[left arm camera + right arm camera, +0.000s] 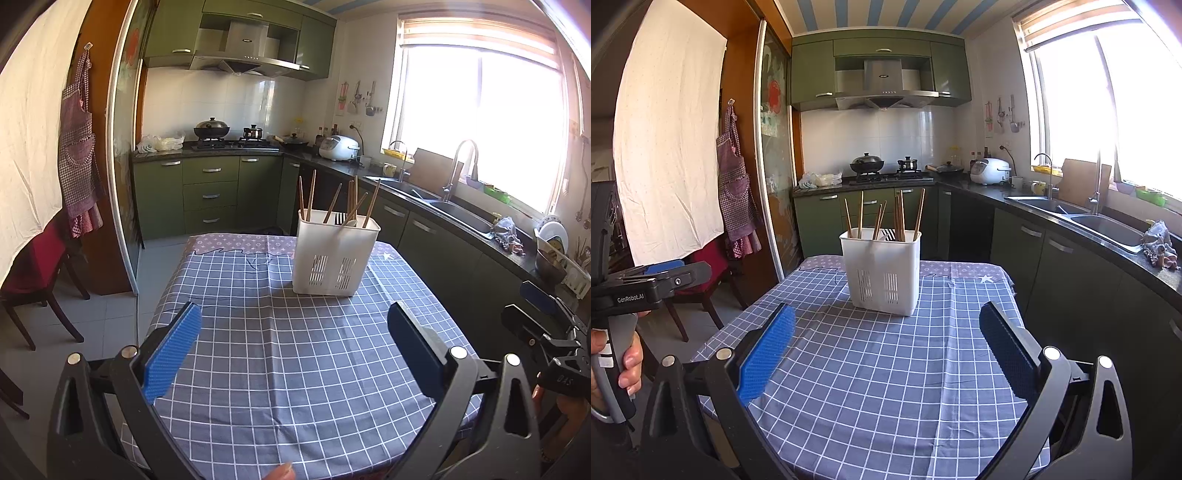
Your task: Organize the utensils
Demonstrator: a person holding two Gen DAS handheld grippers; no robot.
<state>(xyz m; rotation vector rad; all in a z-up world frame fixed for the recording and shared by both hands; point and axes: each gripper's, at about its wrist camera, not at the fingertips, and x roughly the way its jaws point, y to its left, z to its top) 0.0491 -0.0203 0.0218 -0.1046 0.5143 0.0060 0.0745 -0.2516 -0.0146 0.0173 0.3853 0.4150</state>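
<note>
- A white utensil holder [335, 254] stands upright on a table with a blue checked cloth [295, 369], near the far end.
- Many wooden chopsticks [334, 203] stick up out of the holder and lean different ways.
- Something dark, maybe a fork [339, 218], peeks over the holder's rim, but it is too small to tell.
- The left gripper [295, 354] hangs above the near part of the table. Its jaws are wide apart and hold nothing.
- The right gripper [886, 354] hangs above the near part of the table too. Its jaws are also wide apart and hold nothing.
- Both grippers point at the holder and are well apart from it.
- In the right wrist view, a hand [626, 365] holds the left gripper's handle at the left edge.
- Behind the table is a kitchen with green cabinets [849, 214], a stove [886, 177] with pots, and a sink [1082, 218] under a bright window [1108, 110].
</note>
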